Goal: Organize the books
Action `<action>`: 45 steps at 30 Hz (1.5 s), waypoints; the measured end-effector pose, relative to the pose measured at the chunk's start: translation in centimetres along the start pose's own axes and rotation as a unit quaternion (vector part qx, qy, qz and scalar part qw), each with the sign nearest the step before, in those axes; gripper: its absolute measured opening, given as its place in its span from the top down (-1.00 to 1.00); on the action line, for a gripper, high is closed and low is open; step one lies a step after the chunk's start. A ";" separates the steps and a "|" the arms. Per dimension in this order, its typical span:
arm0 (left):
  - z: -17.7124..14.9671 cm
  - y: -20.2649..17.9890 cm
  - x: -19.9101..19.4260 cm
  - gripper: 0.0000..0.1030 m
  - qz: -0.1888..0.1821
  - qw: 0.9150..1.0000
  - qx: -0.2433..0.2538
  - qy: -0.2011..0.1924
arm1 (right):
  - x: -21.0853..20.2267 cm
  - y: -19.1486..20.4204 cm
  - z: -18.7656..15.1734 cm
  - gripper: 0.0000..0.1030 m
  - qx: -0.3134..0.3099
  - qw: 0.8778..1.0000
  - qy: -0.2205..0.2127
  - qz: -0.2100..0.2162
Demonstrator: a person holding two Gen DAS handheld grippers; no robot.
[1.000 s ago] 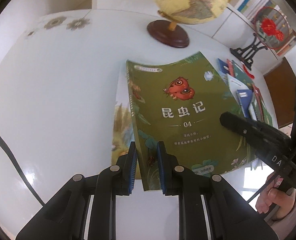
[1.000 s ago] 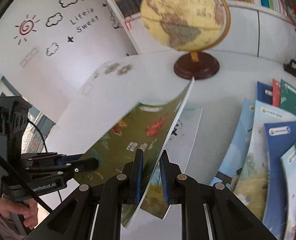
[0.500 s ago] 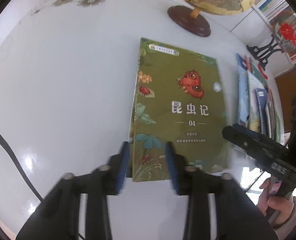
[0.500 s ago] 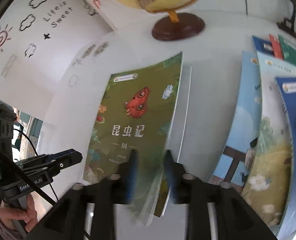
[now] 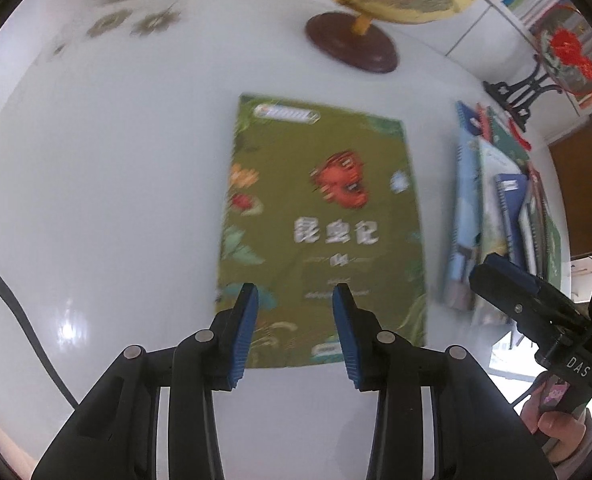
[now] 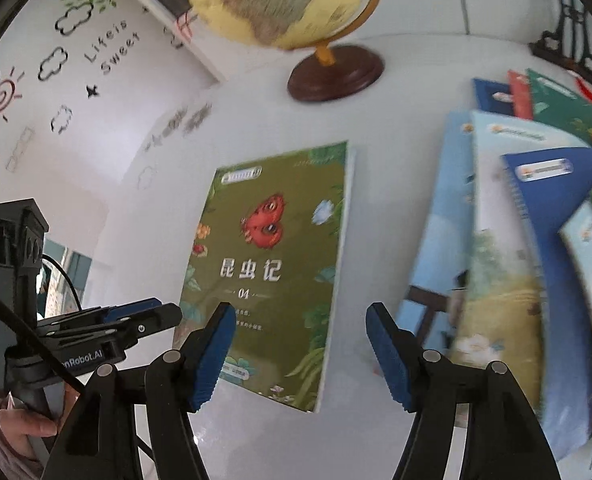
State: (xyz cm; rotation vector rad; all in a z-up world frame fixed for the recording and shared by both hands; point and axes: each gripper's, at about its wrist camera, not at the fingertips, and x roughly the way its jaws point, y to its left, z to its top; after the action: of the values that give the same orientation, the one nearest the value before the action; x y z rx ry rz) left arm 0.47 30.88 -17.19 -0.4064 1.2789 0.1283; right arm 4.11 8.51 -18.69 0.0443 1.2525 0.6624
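left claw: our left gripper (image 5: 295, 328) sits at 6 o'clock in its own view, jaws parted a bit with nothing pinched. The bottom edge of the green book shows in the gap but the pads aren't on it.

right claw: our right gripper (image 6: 300, 354) is spread wider, also holding nothing. Its left pad hovers over the book's lower left corner, and its right pad hangs over bare table.

green book: the green book (image 6: 269, 268) lies flat and face up on the white table (image 5: 107, 184), just past both sets of pads, dead centre running toward 12 o'clock. There looks to be a paler sheet or second book edge peeking out along its right side, but we can't say which.

how it handles: we're guessing a thin softcover, so light, floppy if lifted by one corner, and the glossy cover on a shiny table probably slides easily.

where to grab: we'd go for the near short edge or the long spine side. It's lying flush, so we'd likely need to slide it or tip an edge up first.

messy pile: the overlapping books (image 6: 532, 248) fan out at about 3 o'clock, near the green one but not touching.

far stuff: the globe (image 6: 283, 0) on its dark base stands at 12 o'clock, well clear of the book.
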 end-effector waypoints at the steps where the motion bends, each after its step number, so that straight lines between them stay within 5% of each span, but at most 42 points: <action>1: 0.3 -0.6 -0.4 0.31 0.000 1.000 0.004 -0.005 | -0.6 -0.4 0.0 -0.28 0.004 1.000 -0.008 0.001; 4: 1.2 -2.5 -1.8 0.20 0.001 1.000 0.016 -0.024 | -3.2 -1.8 0.2 -0.28 0.019 0.999 -0.036 0.010; 6: 1.6 -3.9 -2.9 -0.36 0.007 0.999 0.024 -0.046 | -5.0 -2.4 0.3 -0.28 0.022 0.998 -0.054 0.008; 9: 2.0 -6.3 -5.1 -0.69 0.008 0.995 0.037 -0.093 | -7.8 -3.3 0.5 -0.28 0.016 0.997 -0.078 0.007; 26: 2.1 -20.6 -8.7 -0.69 0.031 0.982 0.099 -0.157 | -19.7 -10.3 -0.4 -0.30 -0.002 0.987 -0.162 0.013; 45: 2.0 -34.5 -8.4 -0.69 0.023 0.967 0.157 -0.198 | -26.3 -21.8 -2.0 -0.43 0.070 0.973 -0.218 -0.010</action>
State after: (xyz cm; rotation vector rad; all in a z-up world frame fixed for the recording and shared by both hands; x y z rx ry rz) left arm 10.71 0.87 -1.05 -0.0695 0.8930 0.0411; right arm 7.87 -22.68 -5.00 0.2800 0.8709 0.5111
